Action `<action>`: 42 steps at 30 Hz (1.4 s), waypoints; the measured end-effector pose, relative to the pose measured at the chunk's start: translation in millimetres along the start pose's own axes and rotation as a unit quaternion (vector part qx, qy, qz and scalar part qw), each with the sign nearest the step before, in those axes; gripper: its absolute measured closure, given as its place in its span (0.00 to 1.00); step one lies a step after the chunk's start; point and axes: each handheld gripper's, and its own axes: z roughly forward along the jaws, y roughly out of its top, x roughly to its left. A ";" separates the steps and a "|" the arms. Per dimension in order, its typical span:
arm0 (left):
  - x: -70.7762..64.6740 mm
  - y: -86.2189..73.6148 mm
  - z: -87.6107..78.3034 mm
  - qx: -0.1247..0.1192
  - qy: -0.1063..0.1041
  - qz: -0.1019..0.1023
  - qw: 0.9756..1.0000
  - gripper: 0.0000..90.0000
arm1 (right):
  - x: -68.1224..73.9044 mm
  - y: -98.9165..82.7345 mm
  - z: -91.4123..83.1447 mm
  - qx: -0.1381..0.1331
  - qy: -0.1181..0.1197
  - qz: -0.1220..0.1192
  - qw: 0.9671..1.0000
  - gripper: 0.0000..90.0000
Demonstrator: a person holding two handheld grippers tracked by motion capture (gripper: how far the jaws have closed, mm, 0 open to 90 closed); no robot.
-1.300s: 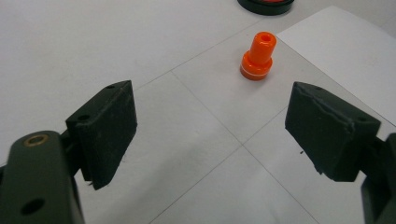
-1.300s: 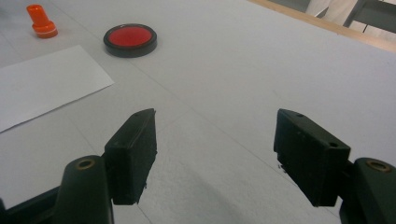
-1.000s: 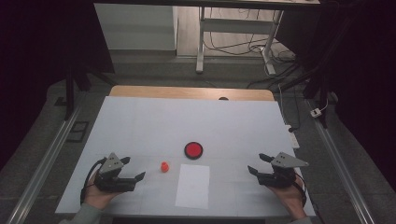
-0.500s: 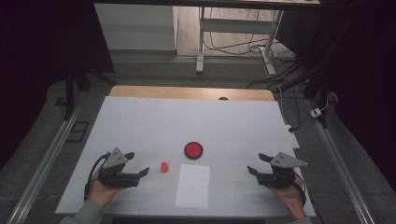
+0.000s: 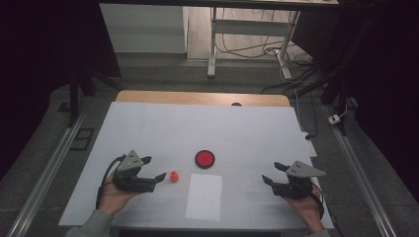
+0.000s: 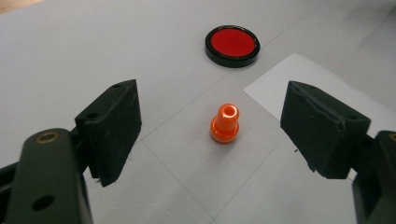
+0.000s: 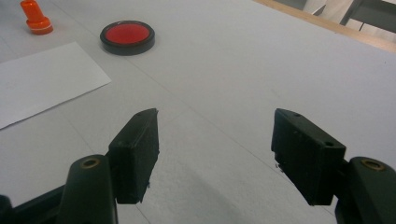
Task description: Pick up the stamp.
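- Left gripper (image 6: pixel 219 135) has its jaws spread wide, empty, framing the small orange stamp (image 6: pixel 224 123), which stands upright on the table (image 5: pixel 148 128), untouched.
- Right gripper (image 7: pixel 215 149) gapes wide too, holding nothing.
- Grasp not yet made; red ink pad (image 6: pixel 232 45) and white paper (image 5: pixel 203 196) wait just beyond.
- Plenty of bare room, edges well off.

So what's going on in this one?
A person holds a gripper in each hand over a white table. The left gripper is open and pointed at a small orange stamp standing upright just ahead of its jaws, not touching it. The right gripper is open and holds nothing. A round red ink pad and a sheet of paper lie nearby.
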 end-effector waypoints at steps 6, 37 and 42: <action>1.1 13.1 3.9 0.003 -0.006 0.000 1.000 0.23 | -0.5 0.1 -2.1 -0.004 0.000 0.005 1.000 0.35; -5.4 13.3 53.0 0.059 -0.039 0.027 0.997 0.30 | 1.4 -3.5 3.2 0.013 -0.003 -0.004 1.000 0.35; -6.0 10.6 55.2 0.066 -0.038 0.031 0.997 0.33 | 1.9 -3.5 3.5 0.016 -0.001 -0.005 1.000 0.35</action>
